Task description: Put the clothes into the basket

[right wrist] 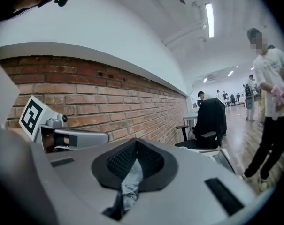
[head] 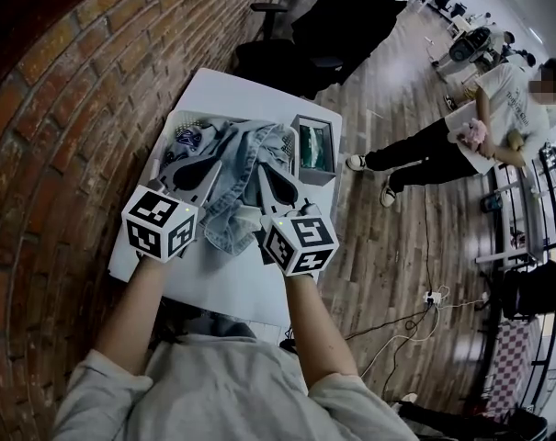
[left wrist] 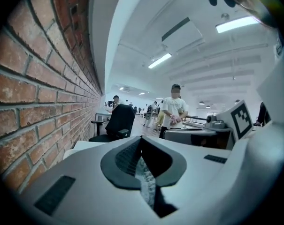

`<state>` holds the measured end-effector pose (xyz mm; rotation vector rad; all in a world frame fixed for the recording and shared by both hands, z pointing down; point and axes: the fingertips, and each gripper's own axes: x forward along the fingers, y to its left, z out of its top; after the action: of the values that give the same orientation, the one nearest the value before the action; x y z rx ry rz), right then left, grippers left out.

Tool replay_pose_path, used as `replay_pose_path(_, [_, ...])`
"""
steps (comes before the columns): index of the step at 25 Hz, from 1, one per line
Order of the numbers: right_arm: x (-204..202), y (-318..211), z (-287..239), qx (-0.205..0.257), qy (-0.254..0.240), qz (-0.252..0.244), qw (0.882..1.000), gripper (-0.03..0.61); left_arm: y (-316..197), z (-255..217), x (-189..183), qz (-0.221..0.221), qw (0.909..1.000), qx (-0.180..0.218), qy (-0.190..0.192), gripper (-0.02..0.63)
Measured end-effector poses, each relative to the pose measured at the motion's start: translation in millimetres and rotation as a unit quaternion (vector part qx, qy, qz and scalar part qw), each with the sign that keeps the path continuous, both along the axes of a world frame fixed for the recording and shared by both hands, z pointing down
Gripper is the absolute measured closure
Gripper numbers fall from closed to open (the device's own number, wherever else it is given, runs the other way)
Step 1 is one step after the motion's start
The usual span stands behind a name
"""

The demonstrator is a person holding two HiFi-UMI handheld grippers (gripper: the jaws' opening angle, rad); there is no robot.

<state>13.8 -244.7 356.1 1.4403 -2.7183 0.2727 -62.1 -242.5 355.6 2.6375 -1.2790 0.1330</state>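
The table (head: 232, 283) bears the basket (head: 167, 145), which already has some clothes in it. A denim garment (head: 233, 177) lies half in, draped over the near rim onto the table. The left gripper (head: 207, 171) and right gripper (head: 270, 182) are each clenched on a fold of it. What seems left is lifting it fully in.

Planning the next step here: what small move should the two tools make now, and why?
Probably carry the light blue denim garment forward over the white basket: left tool and right tool both pinch it, and part hangs outside.
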Motion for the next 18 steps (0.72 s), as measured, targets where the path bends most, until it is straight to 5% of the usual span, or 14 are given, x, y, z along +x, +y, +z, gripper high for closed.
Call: replay_pose_path(18, [-11.4, 102.4, -65.8, 0.069, 0.011, 0.01, 0.998, 0.572, 107.3, -67.3, 17.0, -0.038, 0.9963, 0.068, -0.036, 0.604])
